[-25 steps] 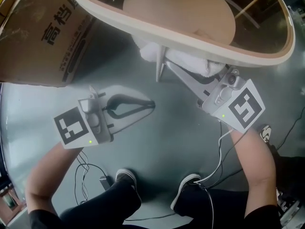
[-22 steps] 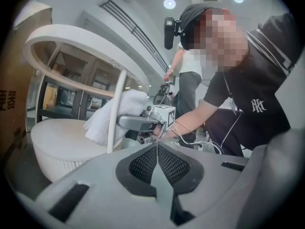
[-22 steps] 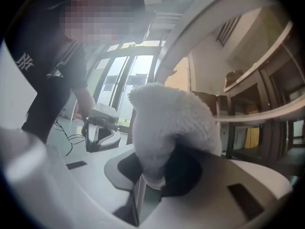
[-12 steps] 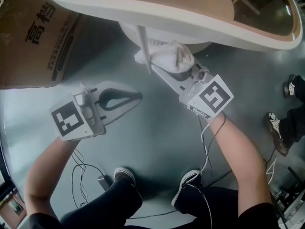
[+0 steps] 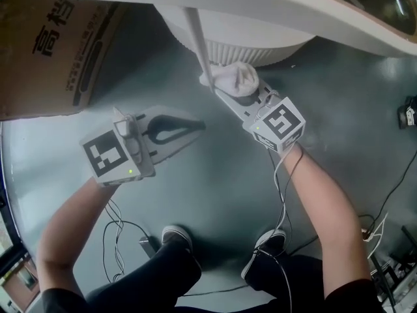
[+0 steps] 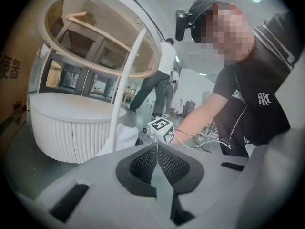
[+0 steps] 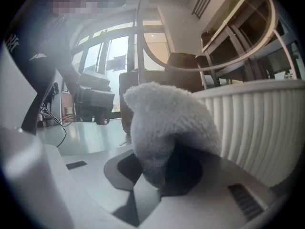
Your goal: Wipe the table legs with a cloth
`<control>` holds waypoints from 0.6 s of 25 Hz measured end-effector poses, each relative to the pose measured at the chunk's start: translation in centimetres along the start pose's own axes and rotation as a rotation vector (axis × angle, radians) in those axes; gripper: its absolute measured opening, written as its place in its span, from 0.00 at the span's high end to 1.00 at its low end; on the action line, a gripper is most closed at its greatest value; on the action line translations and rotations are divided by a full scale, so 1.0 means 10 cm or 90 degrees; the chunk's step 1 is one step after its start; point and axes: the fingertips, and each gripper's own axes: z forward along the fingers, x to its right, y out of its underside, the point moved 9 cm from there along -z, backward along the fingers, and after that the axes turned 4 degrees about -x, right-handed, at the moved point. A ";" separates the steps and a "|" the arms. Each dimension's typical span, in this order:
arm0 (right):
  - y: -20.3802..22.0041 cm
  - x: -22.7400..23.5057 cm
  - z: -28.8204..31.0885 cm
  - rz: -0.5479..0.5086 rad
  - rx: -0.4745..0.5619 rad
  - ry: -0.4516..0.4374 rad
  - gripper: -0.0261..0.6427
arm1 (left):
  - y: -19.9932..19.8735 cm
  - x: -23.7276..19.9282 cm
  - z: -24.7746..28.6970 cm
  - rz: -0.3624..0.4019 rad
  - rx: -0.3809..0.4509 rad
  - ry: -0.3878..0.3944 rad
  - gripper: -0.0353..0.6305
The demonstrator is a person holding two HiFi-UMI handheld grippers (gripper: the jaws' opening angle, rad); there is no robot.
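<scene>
A thin cream table leg (image 5: 197, 39) slants down from the round table top (image 5: 273, 8) to the grey floor. My right gripper (image 5: 229, 91) is shut on a white cloth (image 5: 236, 79), and the cloth presses against the foot of that leg. In the right gripper view the fluffy cloth (image 7: 167, 128) bulges out of the jaws and hides the leg. My left gripper (image 5: 195, 128) hovers shut and empty to the left, apart from the leg (image 6: 125, 85); its black pads (image 6: 143, 166) touch.
A white ribbed round base (image 5: 260, 47) stands just behind the leg. A large brown cardboard box (image 5: 52, 44) lies at the left. Cables (image 5: 117, 233) trail on the grey floor by the person's shoes (image 5: 176, 237). Another person (image 6: 157, 80) stands far off.
My right gripper with the cloth has slid down the leg toward its foot. The head view has shifted, and the left gripper has drifted slightly right.
</scene>
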 end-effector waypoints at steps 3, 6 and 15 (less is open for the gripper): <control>0.18 0.03 0.13 0.029 -0.025 0.005 0.86 | 0.06 -0.05 -0.01 -0.006 -0.004 0.002 0.94; 0.27 0.03 0.21 0.056 -0.049 0.008 0.86 | 0.14 -0.11 0.02 -0.001 -0.001 0.002 0.94; -0.56 -0.29 -0.60 0.117 -0.170 0.019 0.86 | -0.34 0.18 -0.18 -0.132 0.041 -0.067 0.94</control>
